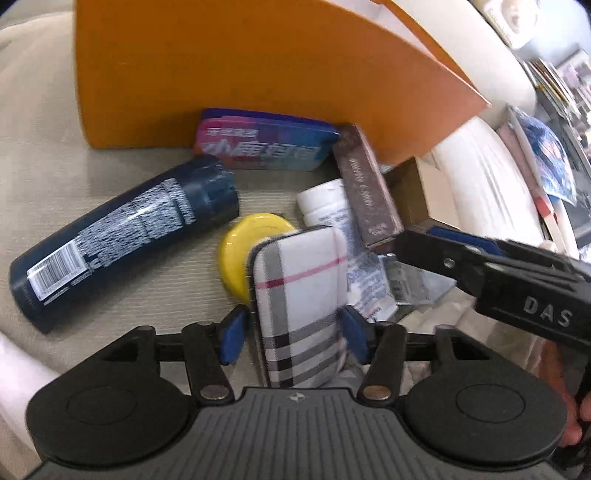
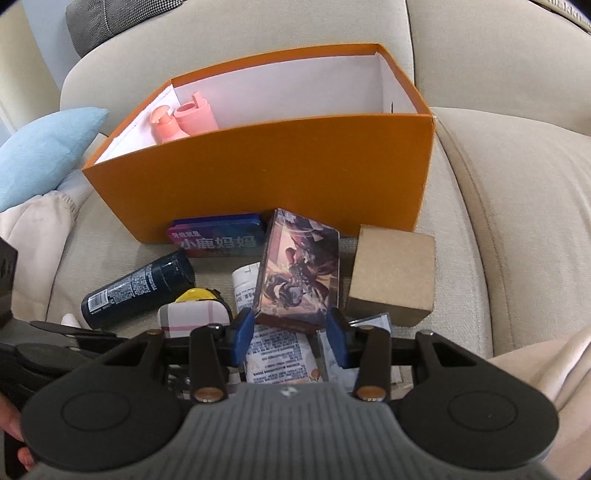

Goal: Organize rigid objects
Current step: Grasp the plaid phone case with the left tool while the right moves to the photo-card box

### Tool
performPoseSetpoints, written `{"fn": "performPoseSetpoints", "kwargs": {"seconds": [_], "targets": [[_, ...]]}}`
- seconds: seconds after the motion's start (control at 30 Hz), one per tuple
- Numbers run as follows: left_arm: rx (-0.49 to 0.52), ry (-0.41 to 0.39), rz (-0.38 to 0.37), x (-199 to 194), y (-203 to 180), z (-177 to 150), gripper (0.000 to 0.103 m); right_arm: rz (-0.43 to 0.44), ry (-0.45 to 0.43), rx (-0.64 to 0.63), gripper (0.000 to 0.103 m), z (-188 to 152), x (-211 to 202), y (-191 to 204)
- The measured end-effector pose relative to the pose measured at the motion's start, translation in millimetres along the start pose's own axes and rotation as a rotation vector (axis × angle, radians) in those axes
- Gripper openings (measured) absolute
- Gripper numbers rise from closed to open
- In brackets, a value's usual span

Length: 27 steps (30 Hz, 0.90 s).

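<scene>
Rigid objects lie clustered on the sofa cushion (image 2: 465,206) before our orange box (image 2: 258,177). Our left gripper (image 1: 293,332) straddles the plaid case (image 1: 299,295), its jaws spread, with the left pad clear of it. Our right gripper (image 2: 291,332) brackets the illustrated card box (image 2: 299,269); whether its pads press we cannot tell. The dark can (image 1: 122,236), yellow disc (image 1: 240,254) and cardboard cube (image 2: 391,273) rest nearby. Two pink bottles (image 2: 184,122) lie inside the box.

Big cream sofa (image 2: 498,192) w/ soft seat & back. Light blue pillow (image 2: 44,155) on one side, grey cushion (image 2: 110,18) up top. Daylight.
</scene>
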<state>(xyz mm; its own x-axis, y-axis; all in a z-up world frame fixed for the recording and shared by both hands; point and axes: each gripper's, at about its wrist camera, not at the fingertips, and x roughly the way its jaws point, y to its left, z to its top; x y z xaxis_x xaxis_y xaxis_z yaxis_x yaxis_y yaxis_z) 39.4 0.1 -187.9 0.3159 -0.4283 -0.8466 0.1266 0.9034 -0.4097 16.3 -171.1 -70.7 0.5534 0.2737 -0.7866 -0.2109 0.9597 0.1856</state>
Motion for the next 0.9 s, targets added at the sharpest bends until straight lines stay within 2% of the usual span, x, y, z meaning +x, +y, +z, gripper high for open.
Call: {"fn": "performPoseSetpoints", "kwargs": {"seconds": [0.03, 0.17, 0.33, 0.47, 0.7, 0.9], "targets": [[0.002, 0.007, -0.003, -1.1, -0.4, -0.3, 0.053, 0.003, -0.001, 0.000, 0.045, 0.1, 0.6, 0.0], [-0.001, 0.015, -0.004, -12.7, 0.2, -3.1, 0.039, 0.003, -0.002, -0.007, 0.045, 1.6, 1.1, 0.1], [0.038, -0.021, -0.033, -29.9, -8.2, -7.4, 0.021, -0.009, -0.003, -0.019, 0.045, 0.8, -0.4, 3.1], [0.051, -0.060, -0.032, -43.1, -16.6, -5.3, 0.019, -0.023, -0.006, -0.021, 0.045, 0.0, -1.6, 3.3], [-0.050, -0.162, -0.055, -70.6, -4.4, 5.8, 0.019, -0.040, -0.007, -0.051, 0.045, 3.9, -7.1, 9.3], [-0.132, -0.142, -0.056, -55.0, 7.9, 27.3, 0.019, -0.064, 0.035, -0.102, 0.045, 17.9, 0.2, 20.4]]}}
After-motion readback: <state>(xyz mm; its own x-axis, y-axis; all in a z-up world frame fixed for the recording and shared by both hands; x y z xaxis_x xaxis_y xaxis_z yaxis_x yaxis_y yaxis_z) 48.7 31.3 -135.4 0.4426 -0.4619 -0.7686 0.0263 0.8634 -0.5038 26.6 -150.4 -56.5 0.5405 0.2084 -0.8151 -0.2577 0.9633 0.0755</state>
